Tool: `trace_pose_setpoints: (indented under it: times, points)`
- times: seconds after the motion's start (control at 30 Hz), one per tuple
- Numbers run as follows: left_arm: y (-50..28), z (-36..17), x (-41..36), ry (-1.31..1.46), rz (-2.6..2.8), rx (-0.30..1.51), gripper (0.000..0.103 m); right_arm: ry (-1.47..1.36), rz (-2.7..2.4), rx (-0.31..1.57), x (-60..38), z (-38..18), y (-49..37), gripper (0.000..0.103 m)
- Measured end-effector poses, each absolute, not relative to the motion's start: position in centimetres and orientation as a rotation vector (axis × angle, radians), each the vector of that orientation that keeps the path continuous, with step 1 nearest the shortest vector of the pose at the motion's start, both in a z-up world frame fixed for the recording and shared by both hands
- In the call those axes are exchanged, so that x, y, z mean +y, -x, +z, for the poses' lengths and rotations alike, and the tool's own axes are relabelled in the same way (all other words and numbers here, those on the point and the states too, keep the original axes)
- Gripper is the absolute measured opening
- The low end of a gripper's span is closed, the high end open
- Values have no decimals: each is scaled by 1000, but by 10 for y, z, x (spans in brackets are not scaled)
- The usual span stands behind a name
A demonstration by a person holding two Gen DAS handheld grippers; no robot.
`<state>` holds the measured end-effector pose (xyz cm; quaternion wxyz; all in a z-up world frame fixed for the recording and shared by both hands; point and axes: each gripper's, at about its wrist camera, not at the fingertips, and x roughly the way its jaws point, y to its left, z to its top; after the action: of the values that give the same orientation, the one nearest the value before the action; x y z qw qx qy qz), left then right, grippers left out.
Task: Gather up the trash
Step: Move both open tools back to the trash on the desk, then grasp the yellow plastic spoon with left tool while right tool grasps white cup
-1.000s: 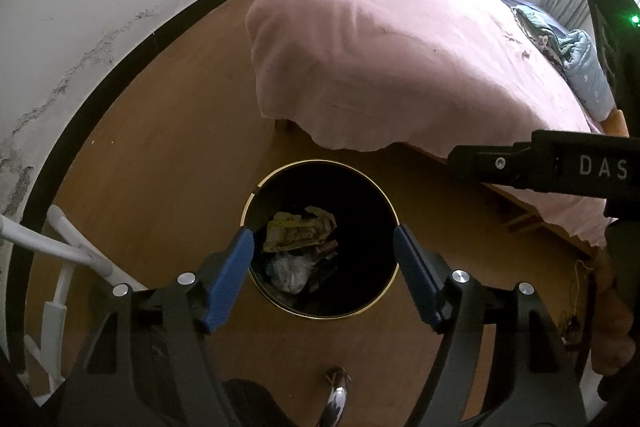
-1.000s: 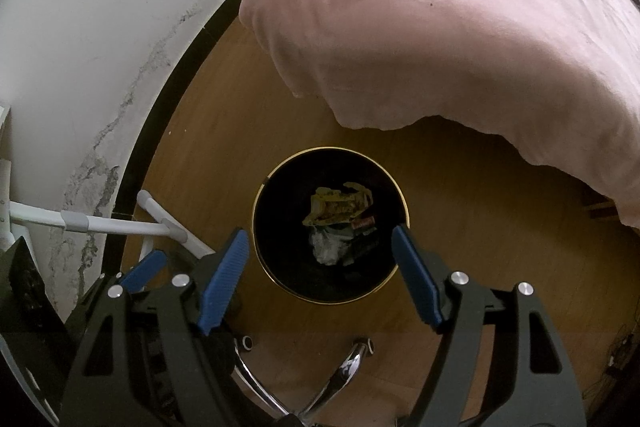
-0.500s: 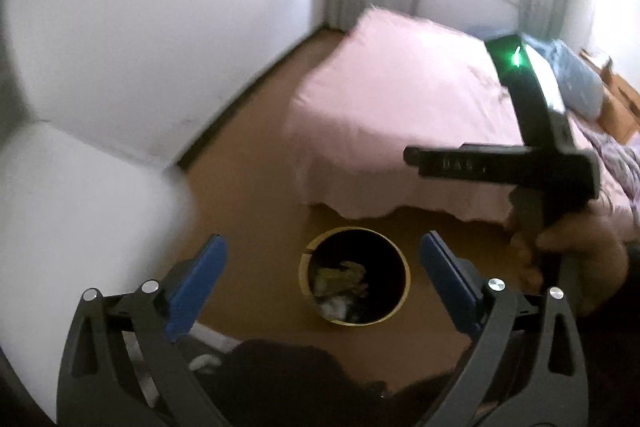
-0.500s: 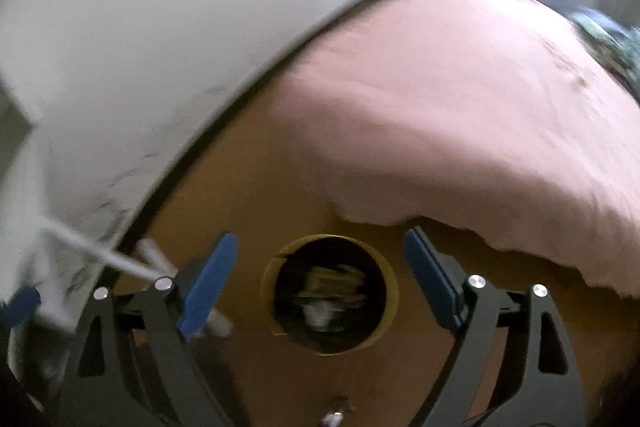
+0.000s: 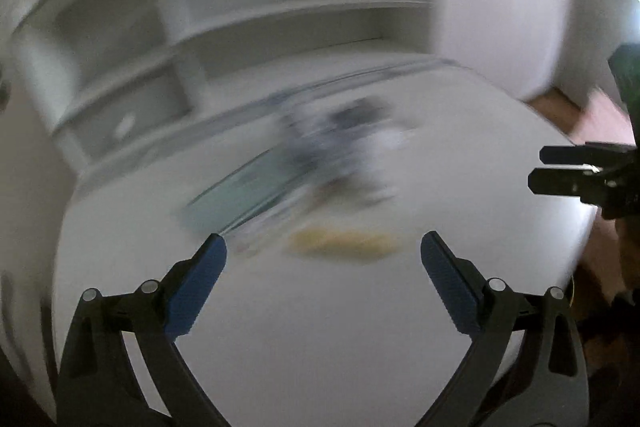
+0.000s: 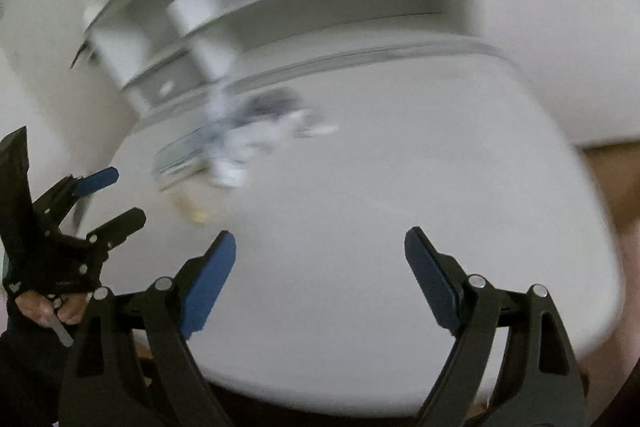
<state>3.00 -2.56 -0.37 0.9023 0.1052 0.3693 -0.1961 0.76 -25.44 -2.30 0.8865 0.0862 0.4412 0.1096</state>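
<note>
Both views are smeared by motion. A blurred pile of dark and white scraps [image 5: 344, 147] lies on a white desk [image 5: 320, 347], with a yellowish piece [image 5: 344, 243] in front of it and a flat teal thing [image 5: 236, 195] to its left. My left gripper [image 5: 323, 239] hangs open and empty above the desk, near the yellowish piece. My right gripper [image 6: 321, 234] is open and empty over bare desk [image 6: 360, 187], with the pile [image 6: 256, 131] farther back. Each gripper shows in the other's view: the right one [image 5: 560, 171] at the right edge, the left one [image 6: 126, 195] at the left.
White shelves [image 5: 280, 19] rise behind the desk against a white wall. Brown wooden floor [image 5: 576, 107] shows past the desk's right edge. A hand [image 6: 44, 307] holds the left gripper's handle.
Both views have swung up and away from the black bin on the floor by the pink bed to the white desk. Both pairs of jaws stand wider than a second ago.
</note>
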Motion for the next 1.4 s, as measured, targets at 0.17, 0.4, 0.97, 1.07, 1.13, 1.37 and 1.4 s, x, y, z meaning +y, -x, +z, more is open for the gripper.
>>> trace_pose_setpoints:
  times: [0.17, 0.4, 0.97, 1.07, 1.13, 1.37, 1.4]
  points:
    - [-30, -20, 49, -85, -273, 822, 95, -120, 290, 997, -192, -40, -60, 72]
    - [-14, -38, 73, -93, -249, 859, 95, -114, 245, 1017, -173, -53, -93, 50]
    - [-60, -34, -77, -204, -265, 889, 95, -138, 147, 934, -241, -31, -26, 33]
    - [-70, -43, -85, -203, -238, 916, 95, -149, 127, 934, -259, -32, -14, 33]
    - [-75, -50, -81, -220, -210, 937, 95, -162, 120, 930, -271, -32, -7, 33]
    - [-78, -46, -22, -144, -205, 998, 95, -194, 130, 910, -289, -34, 5, 33]
    - [-79, -45, -16, -132, -206, 1006, 95, -192, 135, 916, -289, -35, 5, 33]
